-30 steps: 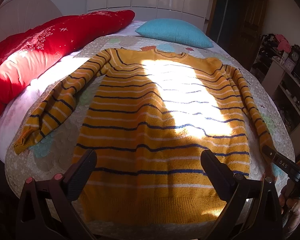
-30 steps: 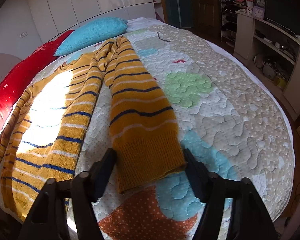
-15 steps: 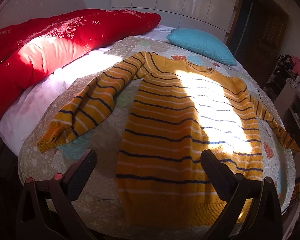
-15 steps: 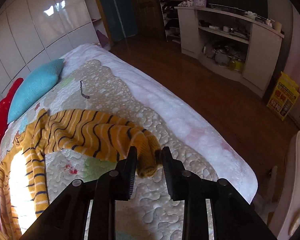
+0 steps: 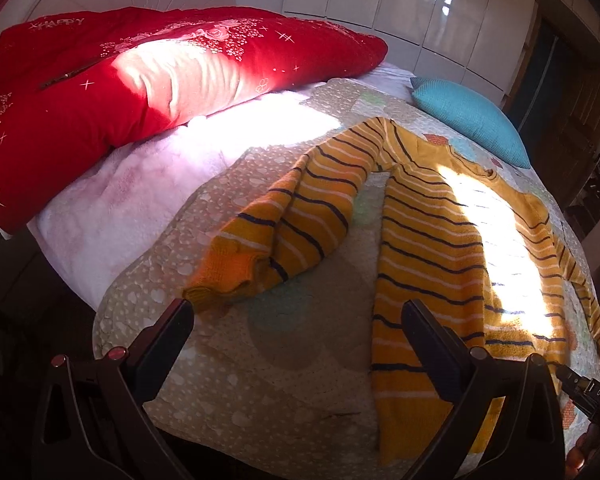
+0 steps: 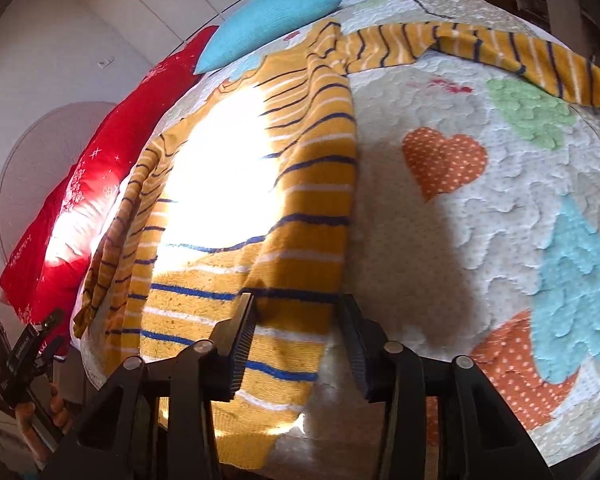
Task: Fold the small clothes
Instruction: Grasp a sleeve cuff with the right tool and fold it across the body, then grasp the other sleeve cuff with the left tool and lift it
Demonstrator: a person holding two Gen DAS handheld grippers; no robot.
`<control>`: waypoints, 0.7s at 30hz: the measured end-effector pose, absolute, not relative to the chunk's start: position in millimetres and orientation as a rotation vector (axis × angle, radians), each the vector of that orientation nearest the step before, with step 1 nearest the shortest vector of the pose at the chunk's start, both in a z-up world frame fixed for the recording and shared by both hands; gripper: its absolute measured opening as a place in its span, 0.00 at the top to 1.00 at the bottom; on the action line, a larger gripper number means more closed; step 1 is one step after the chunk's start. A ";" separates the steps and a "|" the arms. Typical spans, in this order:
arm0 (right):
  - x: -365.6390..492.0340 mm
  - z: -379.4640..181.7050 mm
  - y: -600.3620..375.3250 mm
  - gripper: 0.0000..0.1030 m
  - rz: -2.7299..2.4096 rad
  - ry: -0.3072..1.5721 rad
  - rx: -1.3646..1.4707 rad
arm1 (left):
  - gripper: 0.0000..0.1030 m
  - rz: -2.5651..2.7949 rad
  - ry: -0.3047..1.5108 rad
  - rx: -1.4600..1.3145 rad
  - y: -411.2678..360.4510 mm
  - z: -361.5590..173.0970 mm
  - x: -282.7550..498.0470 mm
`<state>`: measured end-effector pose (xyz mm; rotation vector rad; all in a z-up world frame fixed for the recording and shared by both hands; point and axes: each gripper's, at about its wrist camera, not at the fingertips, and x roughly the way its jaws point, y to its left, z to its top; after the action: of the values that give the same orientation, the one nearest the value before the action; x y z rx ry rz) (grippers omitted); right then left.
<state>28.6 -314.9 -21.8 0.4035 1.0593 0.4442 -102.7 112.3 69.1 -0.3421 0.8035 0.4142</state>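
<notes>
The left gripper [image 5: 298, 318] hangs released, jaws wide, just short of the cuff of the near sleeve [image 5: 236, 268], with bare quilt [image 5: 284, 364] between its fingers and the bed edge close below. The striped yellow sweater [image 5: 432, 240] lies flat, beside a red duvet [image 5: 100, 92]. In the right view, the right gripper [image 6: 300, 336] is closing, pads not yet pressing, around the sweater's side edge [image 6: 300, 312] near the hem; open quilt [image 6: 480, 220] lies right.

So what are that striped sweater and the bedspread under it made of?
The sweater looks like knitted yarn, perhaps wool or acrylic: fuzzy matte surface, ribbed cuff. The bedspread looks like quilted cotton: puffy stitched scallops, matte printed hearts. I can't tell the exact fibres.
</notes>
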 end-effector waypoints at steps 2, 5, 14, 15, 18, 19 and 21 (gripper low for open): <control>28.0 -17.1 -308.3 0.92 0.444 1.048 0.340 | 0.00 0.448 0.797 -0.330 128.8 67.6 -104.0; 27.3 -14.3 -313.2 0.92 0.342 1.034 0.251 | 0.00 0.471 0.807 -0.300 150.9 60.9 -99.1; 14.3 -2.8 -333.5 0.91 0.218 0.999 0.185 | 0.16 0.375 0.898 -0.092 171.3 26.2 -39.9; 12.5 -1.3 -336.2 0.91 0.207 0.992 0.185 | 0.58 0.355 0.927 -0.103 175.7 21.5 -33.0; 11.7 1.9 -341.8 0.91 0.176 0.987 0.189 | 0.85 0.324 0.974 -0.247 209.7 20.1 -16.3; 12.0 2.2 -343.1 0.91 0.167 0.987 0.191 | 0.87 0.350 0.964 -0.276 224.4 25.2 -11.9; 12.6 1.9 -345.3 0.91 0.149 0.988 0.193 | 0.87 0.420 0.947 -0.310 254.9 36.7 -2.2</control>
<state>12.6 -345.3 1.9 0.1930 0.9881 0.1486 -2.1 254.9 36.7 -0.3095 0.9470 0.4195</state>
